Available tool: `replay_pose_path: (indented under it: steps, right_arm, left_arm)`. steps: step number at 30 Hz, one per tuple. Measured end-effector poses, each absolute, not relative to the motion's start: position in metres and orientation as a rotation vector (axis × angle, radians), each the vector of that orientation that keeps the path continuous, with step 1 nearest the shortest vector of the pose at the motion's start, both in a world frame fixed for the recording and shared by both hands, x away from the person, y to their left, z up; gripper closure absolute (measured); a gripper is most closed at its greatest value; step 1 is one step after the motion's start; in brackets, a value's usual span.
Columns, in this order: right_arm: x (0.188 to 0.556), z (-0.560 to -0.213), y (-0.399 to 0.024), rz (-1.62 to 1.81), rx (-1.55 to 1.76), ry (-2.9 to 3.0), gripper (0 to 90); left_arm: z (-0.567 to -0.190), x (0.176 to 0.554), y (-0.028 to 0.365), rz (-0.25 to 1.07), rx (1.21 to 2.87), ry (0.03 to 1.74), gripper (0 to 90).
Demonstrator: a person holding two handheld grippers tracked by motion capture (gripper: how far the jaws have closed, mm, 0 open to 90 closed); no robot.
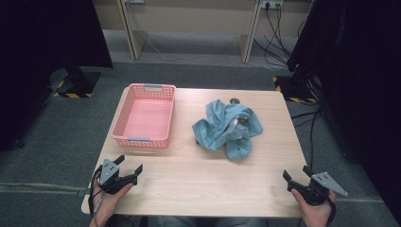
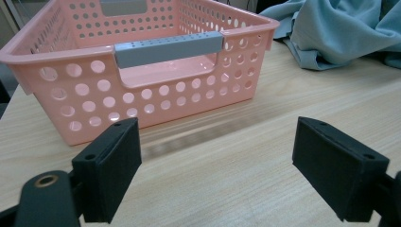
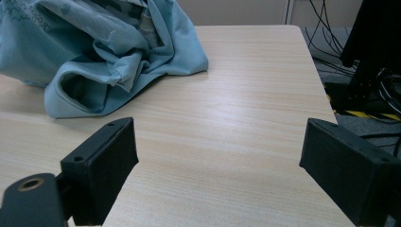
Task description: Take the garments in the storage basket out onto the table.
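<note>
A crumpled light-blue cloth (image 1: pixel 227 130) lies right of the middle of the wooden table (image 1: pixel 203 182). To its left stands an empty pink plastic basket (image 1: pixel 144 116) with grey handles. My left gripper (image 1: pixel 129 163) is held at the table's front left corner, open, with nothing between its jaws. In the left gripper view it (image 2: pixel 217 161) faces the basket's near wall (image 2: pixel 94 99), with the cloth (image 2: pixel 340 28) at the upper right. My right gripper (image 1: pixel 296 172) is open at the front right corner. In the right gripper view it (image 3: pixel 220 165) points over bare wood, the cloth (image 3: pixel 108 52) ahead to the left.
A small dark round object (image 1: pixel 234 100) sits at the table's far edge behind the cloth. Black stand bases with yellow-black tape (image 1: pixel 75 85) (image 1: pixel 293 87) rest on the grey carpet either side. Cables (image 1: pixel 279 42) trail on the floor at the back right.
</note>
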State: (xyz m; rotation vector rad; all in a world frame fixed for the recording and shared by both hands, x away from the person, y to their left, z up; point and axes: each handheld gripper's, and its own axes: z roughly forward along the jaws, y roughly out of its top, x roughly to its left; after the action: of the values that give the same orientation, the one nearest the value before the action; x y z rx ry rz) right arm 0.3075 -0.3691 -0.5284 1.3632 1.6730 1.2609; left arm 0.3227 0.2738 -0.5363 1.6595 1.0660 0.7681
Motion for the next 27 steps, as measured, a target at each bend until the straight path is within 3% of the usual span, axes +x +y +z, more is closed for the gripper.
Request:
replay_pose_path:
  steps: [27]
  right_arm:
    - [0.3084,-0.5325,-0.3639,1.222,1.319,1.71,11.4]
  left_arm:
    - [-0.5367,0.319,0.273,0.801,1.635,1.057,15.3]
